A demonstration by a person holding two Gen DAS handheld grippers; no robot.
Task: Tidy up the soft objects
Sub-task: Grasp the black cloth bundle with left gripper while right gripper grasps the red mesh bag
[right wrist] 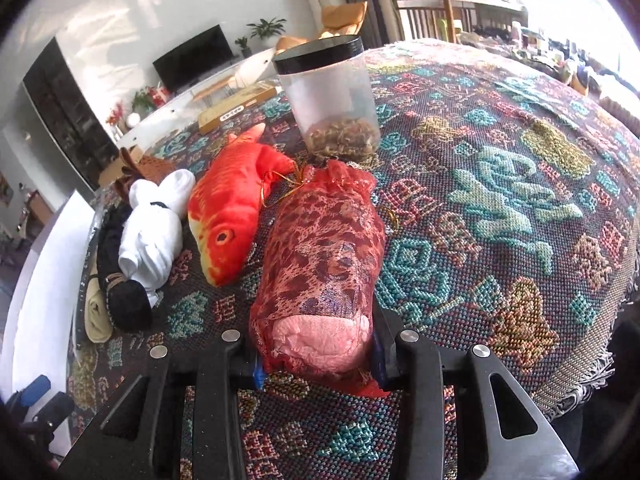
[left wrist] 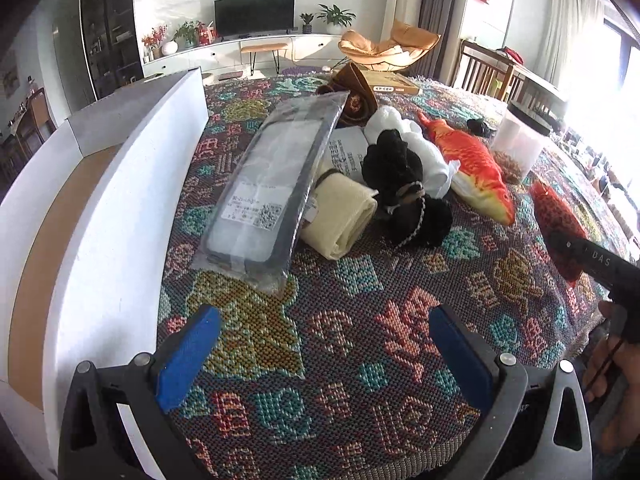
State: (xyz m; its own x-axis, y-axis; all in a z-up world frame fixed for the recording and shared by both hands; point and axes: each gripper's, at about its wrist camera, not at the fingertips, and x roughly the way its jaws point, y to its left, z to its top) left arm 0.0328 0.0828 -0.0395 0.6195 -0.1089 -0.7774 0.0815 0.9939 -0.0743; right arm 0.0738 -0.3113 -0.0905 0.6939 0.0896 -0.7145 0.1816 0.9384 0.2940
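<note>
Right gripper (right wrist: 316, 354): closed on the near end of the red mesh pouch (right wrist: 320, 264), the dark fingers pinching it from both sides; gripping the end probably lets the rest hang free for carrying.
Red mesh pouch: runs straight ahead from the jaws, a pink soft filling showing at the gripped end, its gathered neck and gold cord at the far end; whether its body rests on the cloth or is just lifted I cannot tell.
Left gripper (left wrist: 326, 344): wide open and holding nothing, blue pads (left wrist: 188, 356) spread apart above the patterned cloth (left wrist: 360, 300), seemingly waiting its turn.
White box (left wrist: 120, 208): just to the left of the left gripper, brown floor showing inside; likely where the soft things are meant to go.
Plastic packet (left wrist: 268, 184): ahead of the left gripper, leaning up over a rolled cream cloth (left wrist: 340, 216).
Black plush (left wrist: 404, 188) and white socks (left wrist: 416, 140): further ahead, bunched together.
Fish plush (right wrist: 232, 212): ahead and left of the right gripper, beside the pouch.
Clear jar (right wrist: 332, 96): beyond the pouch's far end, black lid on, upright.
</note>
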